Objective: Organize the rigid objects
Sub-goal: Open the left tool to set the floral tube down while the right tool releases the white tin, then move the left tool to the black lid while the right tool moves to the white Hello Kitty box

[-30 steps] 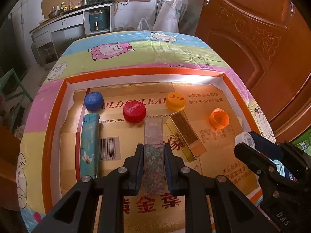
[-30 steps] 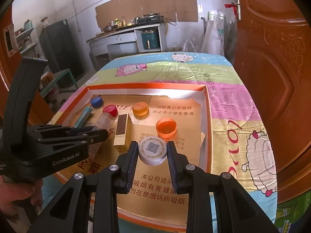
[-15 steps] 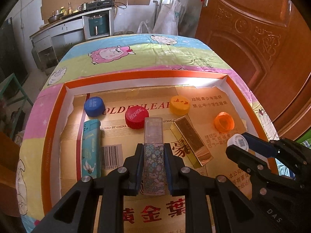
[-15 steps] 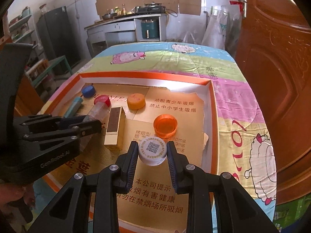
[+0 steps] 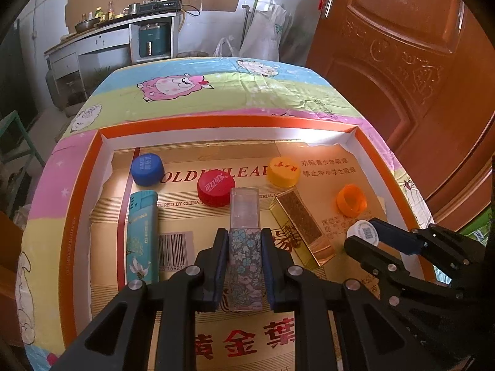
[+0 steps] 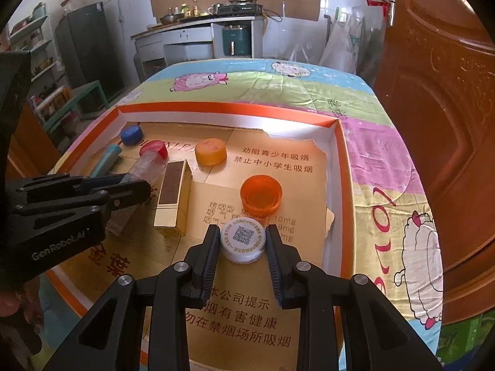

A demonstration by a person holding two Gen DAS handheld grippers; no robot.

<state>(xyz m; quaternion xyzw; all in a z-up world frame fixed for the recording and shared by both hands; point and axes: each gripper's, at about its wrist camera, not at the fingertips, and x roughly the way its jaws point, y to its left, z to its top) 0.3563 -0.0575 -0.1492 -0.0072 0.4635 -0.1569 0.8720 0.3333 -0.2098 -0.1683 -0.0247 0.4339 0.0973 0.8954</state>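
Left gripper point(image 5: 244, 244) clamping floral clear-capped rectangular tube point(image 5: 245, 247), right gripper point(image 6: 243, 242) pinching round ribbed white cap point(image 6: 243, 239), cardboard tray point(image 5: 77, 216)

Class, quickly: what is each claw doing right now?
Left claw: closed on the clear rectangular floral-patterned lighter.
Right claw: closed on the round white plastic bottle cap with a QR code.
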